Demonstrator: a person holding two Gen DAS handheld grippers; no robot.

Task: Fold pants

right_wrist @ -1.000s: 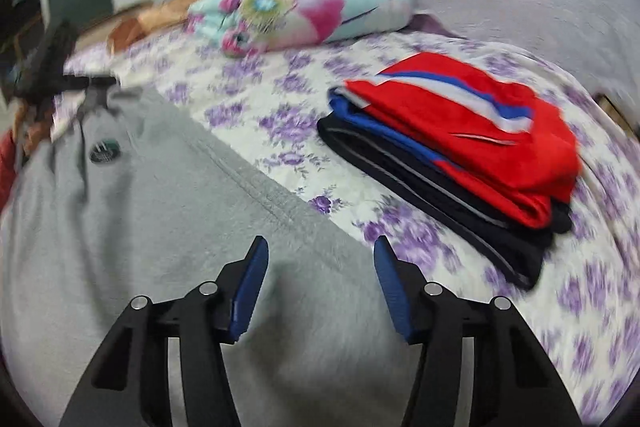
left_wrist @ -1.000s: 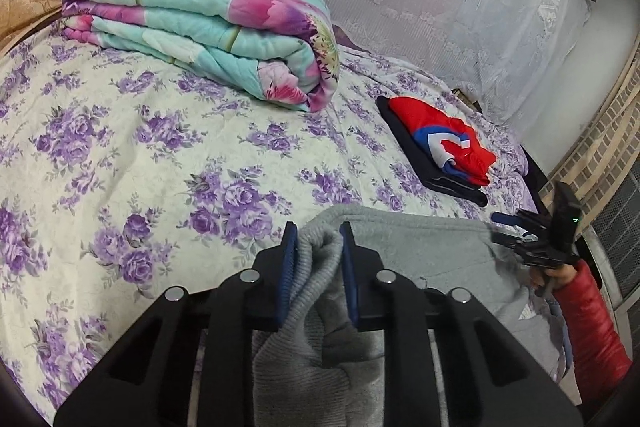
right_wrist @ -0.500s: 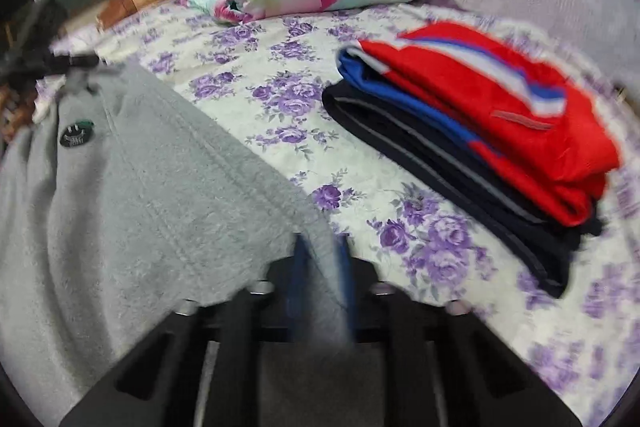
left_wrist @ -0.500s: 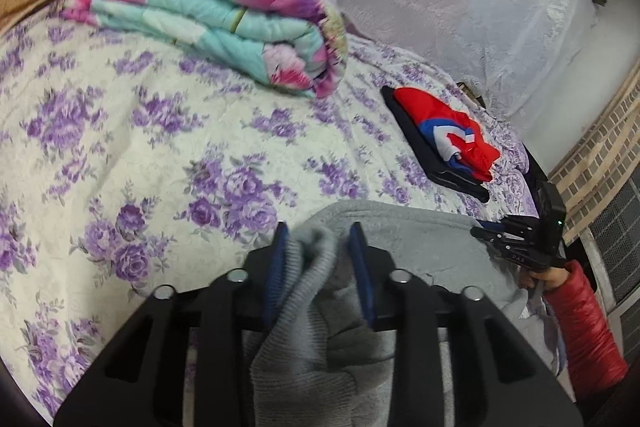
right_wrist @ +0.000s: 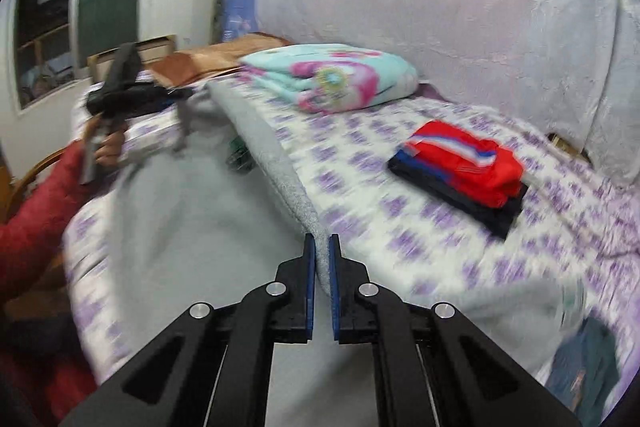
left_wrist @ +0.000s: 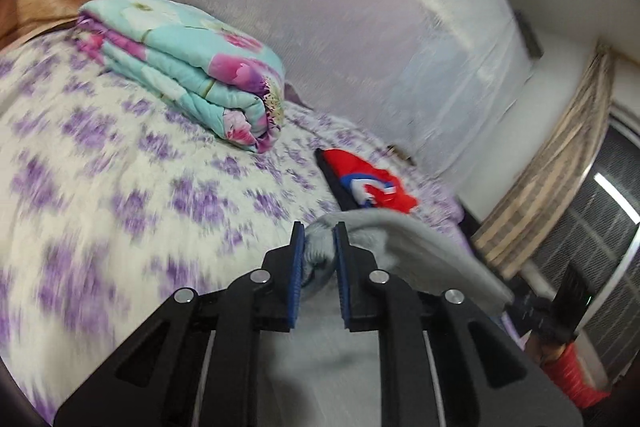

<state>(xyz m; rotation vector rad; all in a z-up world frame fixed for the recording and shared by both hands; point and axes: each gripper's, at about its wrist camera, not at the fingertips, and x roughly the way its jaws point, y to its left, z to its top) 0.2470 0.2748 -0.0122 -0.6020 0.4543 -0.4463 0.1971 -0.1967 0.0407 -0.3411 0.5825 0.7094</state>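
Observation:
The grey sweatpants [left_wrist: 420, 251] hang stretched between my two grippers above the bed. My left gripper [left_wrist: 319, 233] is shut on a bunched grey corner of the waistband. My right gripper [right_wrist: 322, 241] is shut on the other end of the waistband edge [right_wrist: 272, 163], which runs away to the left gripper [right_wrist: 132, 95], seen held in a hand at the far left. The right gripper also shows in the left wrist view [left_wrist: 556, 311] at the lower right. The pants' lower part drops out of sight below both grippers.
A floral purple bedsheet [left_wrist: 100, 167] covers the bed. A folded turquoise quilt [left_wrist: 188, 75] lies at the back. A folded stack of red, blue and black clothes [right_wrist: 464, 171] lies on the bed. A lace-covered headboard [right_wrist: 440, 7] stands behind. A dark garment [right_wrist: 584, 371] lies at the lower right.
My right gripper went from open to shut on the waistband. Both grippers have lifted the pants off the bed and pulled the waistband taut between them.

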